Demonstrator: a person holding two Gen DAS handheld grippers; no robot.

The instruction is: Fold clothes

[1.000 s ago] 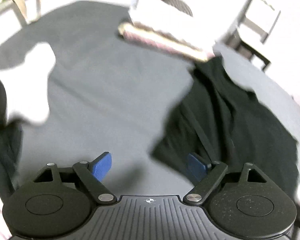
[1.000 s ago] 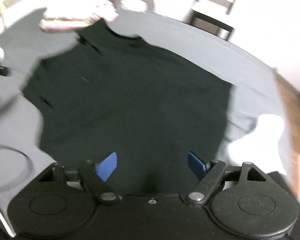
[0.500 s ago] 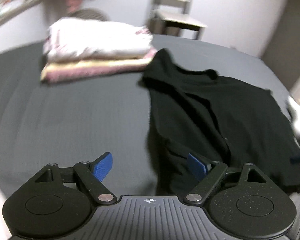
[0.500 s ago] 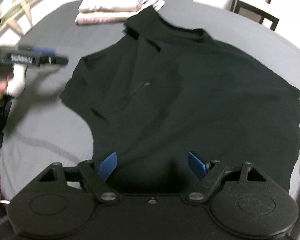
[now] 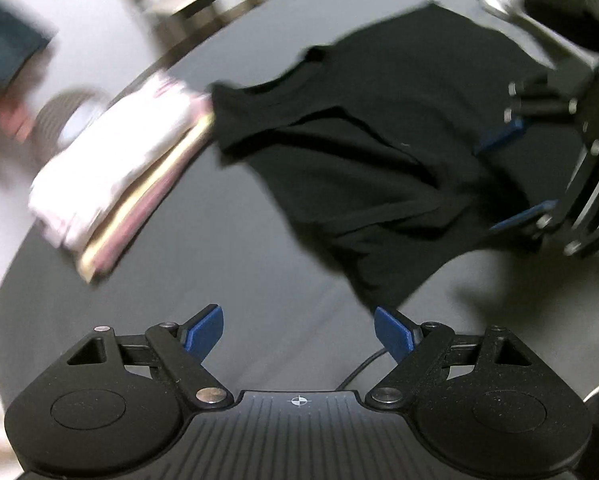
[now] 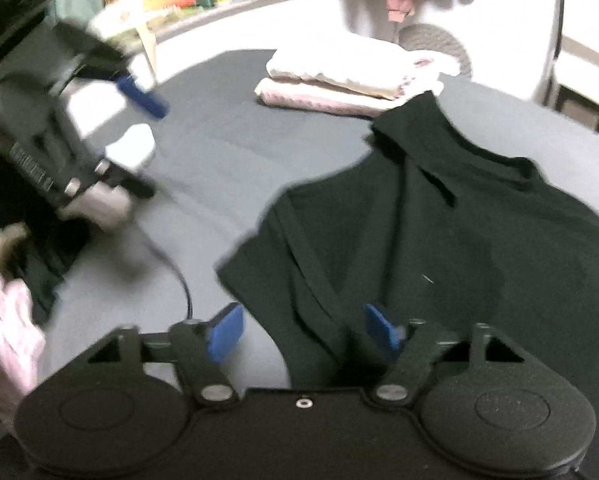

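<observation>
On the grey desk (image 6: 219, 152), left tongs (image 6: 139, 96) hang spread and empty; folded pale clothes (image 6: 351, 76) sit at the far edge; a black T-shirt (image 6: 459, 248), limp and light, lies partly folded beneath spread right tongs (image 6: 303, 328), best pinched at hem or shoulder seams.

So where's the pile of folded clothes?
The pile of folded clothes sits at the far side of the grey table in the right wrist view, just beyond the black shirt, whose corner reaches it.

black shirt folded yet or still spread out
Mostly spread: the black shirt lies flat on the grey surface, only its left sleeve side flipped inward.
</observation>
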